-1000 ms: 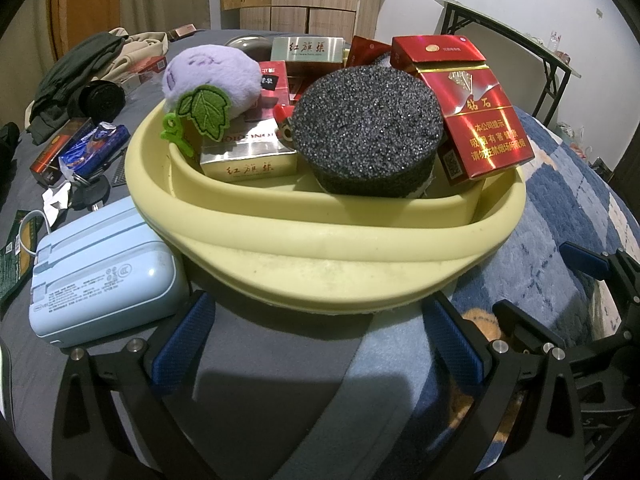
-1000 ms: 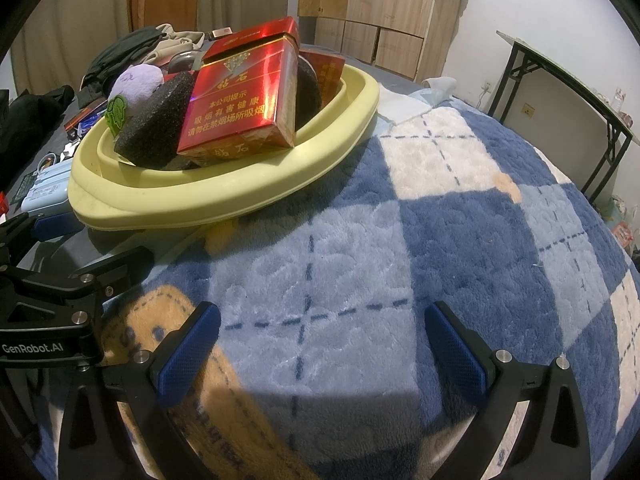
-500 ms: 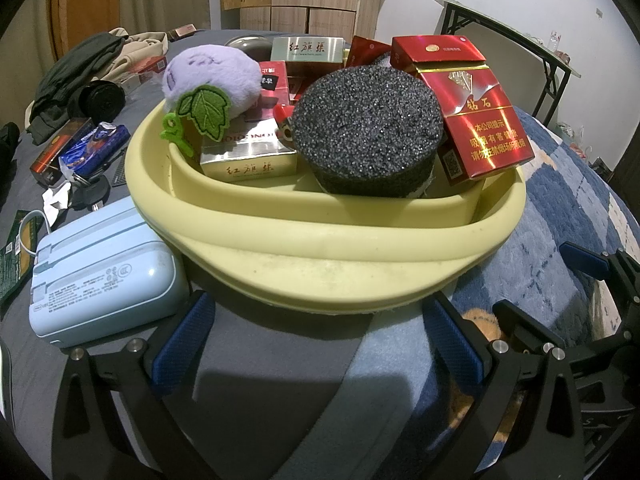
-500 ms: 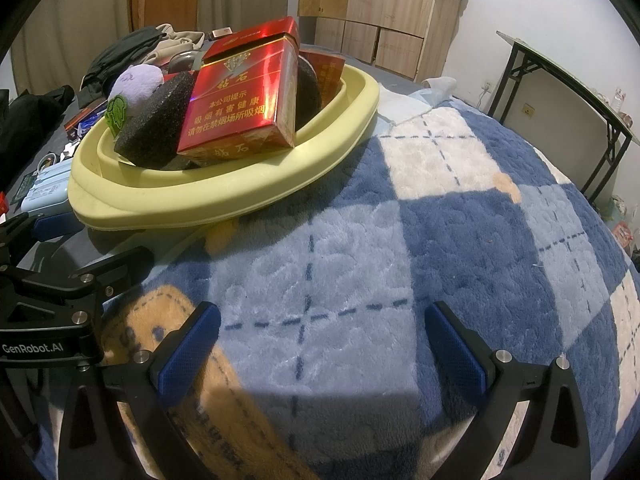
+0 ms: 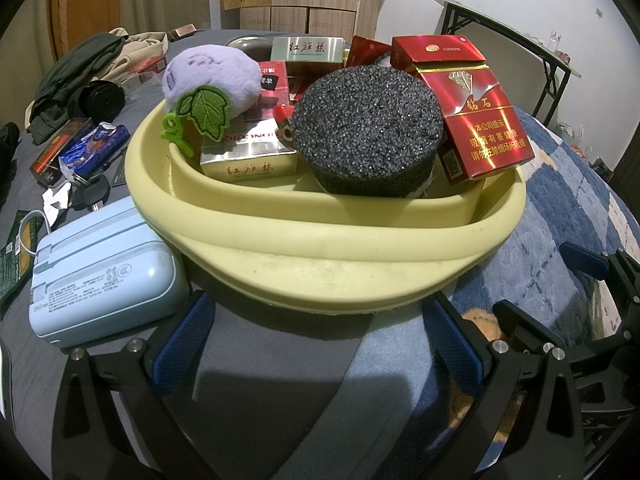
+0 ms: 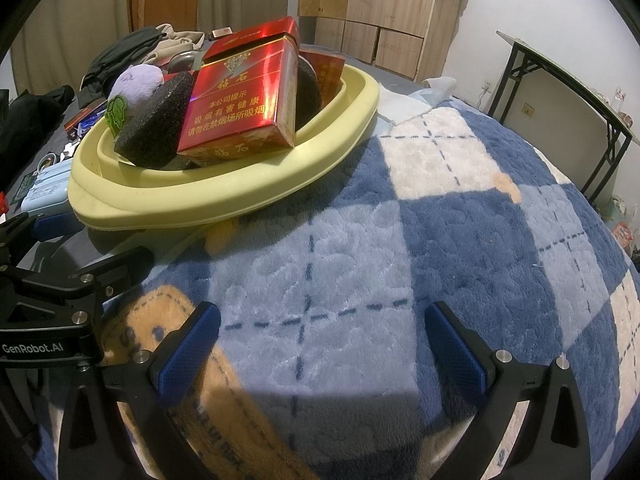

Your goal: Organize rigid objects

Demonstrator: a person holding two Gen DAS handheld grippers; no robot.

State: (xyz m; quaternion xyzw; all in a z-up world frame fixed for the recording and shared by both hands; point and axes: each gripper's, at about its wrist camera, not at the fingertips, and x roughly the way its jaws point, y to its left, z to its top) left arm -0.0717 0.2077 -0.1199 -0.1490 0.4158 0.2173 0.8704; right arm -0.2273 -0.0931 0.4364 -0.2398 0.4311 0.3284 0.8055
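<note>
A pale yellow basin [image 5: 320, 256] [image 6: 224, 196] sits on the bed. It holds a black round sponge [image 5: 366, 140] [image 6: 154, 126], a red cigarette pack [image 5: 480, 120] [image 6: 240, 96], a gold box [image 5: 248, 160], a silver box [image 5: 307, 49] and a purple plush toy [image 5: 212, 76] [image 6: 136, 80]. My left gripper [image 5: 320, 340] is open and empty, just in front of the basin's near rim. My right gripper [image 6: 320, 344] is open and empty over the blue checked blanket [image 6: 440, 220], to the right of the basin.
A light blue case [image 5: 100, 268] lies left of the basin. Small packs, keys and a cable [image 5: 76, 152] lie further left with dark clothes [image 5: 80, 64] behind. A folding table [image 6: 568, 96] stands at the right. The right gripper's frame shows in the left wrist view [image 5: 600, 280].
</note>
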